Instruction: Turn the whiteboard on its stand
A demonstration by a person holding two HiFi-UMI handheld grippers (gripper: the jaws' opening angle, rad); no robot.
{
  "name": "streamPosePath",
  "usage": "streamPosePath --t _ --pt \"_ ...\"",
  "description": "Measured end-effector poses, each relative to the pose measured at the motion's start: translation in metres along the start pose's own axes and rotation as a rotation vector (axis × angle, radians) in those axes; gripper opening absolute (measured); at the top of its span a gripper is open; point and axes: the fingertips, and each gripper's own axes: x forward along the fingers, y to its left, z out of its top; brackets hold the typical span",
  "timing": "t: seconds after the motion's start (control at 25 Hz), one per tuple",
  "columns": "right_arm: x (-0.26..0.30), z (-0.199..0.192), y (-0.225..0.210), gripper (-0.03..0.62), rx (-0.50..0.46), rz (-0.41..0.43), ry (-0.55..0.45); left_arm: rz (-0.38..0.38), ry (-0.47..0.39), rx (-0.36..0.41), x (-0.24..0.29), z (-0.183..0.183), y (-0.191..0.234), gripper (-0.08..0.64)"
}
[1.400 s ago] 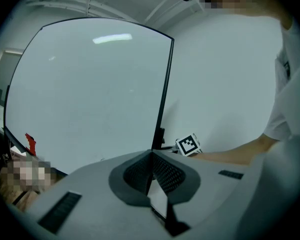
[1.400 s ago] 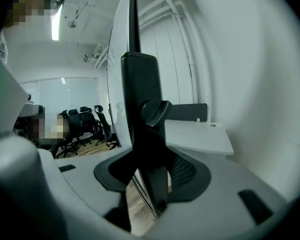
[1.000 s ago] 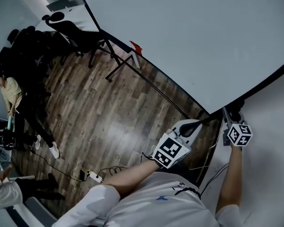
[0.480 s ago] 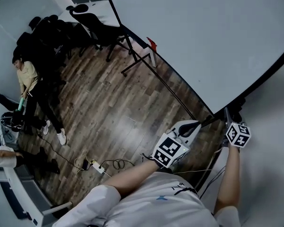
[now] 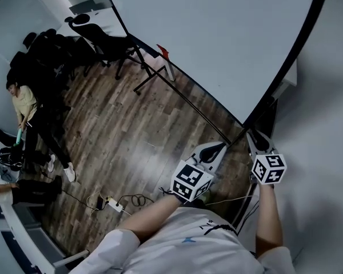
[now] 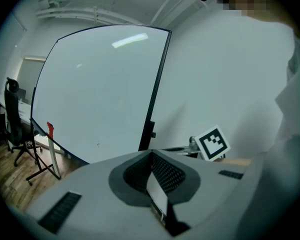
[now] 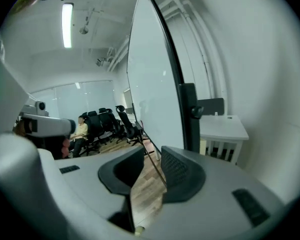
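The whiteboard (image 5: 217, 39) fills the upper head view, a big white panel in a thin black frame (image 5: 286, 61) on a black stand. My left gripper (image 5: 223, 146) sits at its near lower corner. Its tips meet there (image 6: 151, 154), and I cannot tell if they pinch anything. My right gripper (image 5: 252, 136) is just right of that corner. Its jaws are closing (image 7: 151, 156), with a gap still showing. The board's thin dark lower edge (image 7: 157, 166) runs between them, and the pads are not pressing on it. The board (image 7: 152, 99) is seen nearly edge-on there.
The stand's black floor bar (image 5: 188, 104) and legs cross the wood floor, with a red item (image 5: 163, 51) by one leg. Office chairs (image 5: 97, 36) and a seated person (image 5: 23, 104) are at the left. A power strip (image 5: 115, 205) lies near my feet. A white table (image 7: 222, 129) stands behind the board by the wall.
The board's right frame edge has swung from a shallow slant to a steep line. Both grippers have shifted a little left and stay at the lower corner.
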Motion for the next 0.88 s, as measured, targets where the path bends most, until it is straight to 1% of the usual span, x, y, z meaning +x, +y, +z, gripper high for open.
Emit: streamPosePath --t 0.2,0.32,0.44,0.56,0.72,0.88 --pt "-0.013 0.015 0.054 0.047 0.017 0.098 -0.024 0.026 0.018 -0.005 -0.006 -0.003 0.003 0.011" --pt "-0.019 0.027 0.082 0.030 0.010 0.137 -0.049 0.048 0.004 -0.026 -0.016 0.002 0.006 0.011" --pt "-0.029 0.045 0.106 0.019 0.001 0.164 -0.094 0.042 -0.015 -0.035 -0.028 0.012 0.001 0.011" --pt "-0.029 0.055 0.121 0.014 -0.019 0.165 -0.125 0.033 -0.031 -0.029 -0.034 0.019 0.005 0.011" --pt "-0.029 0.061 0.133 0.014 -0.017 0.146 -0.145 0.027 -0.051 -0.018 -0.041 0.028 0.014 0.011" --pt "-0.032 0.072 0.144 0.014 -0.028 0.124 -0.158 0.003 -0.073 -0.014 -0.045 0.038 0.017 0.011"
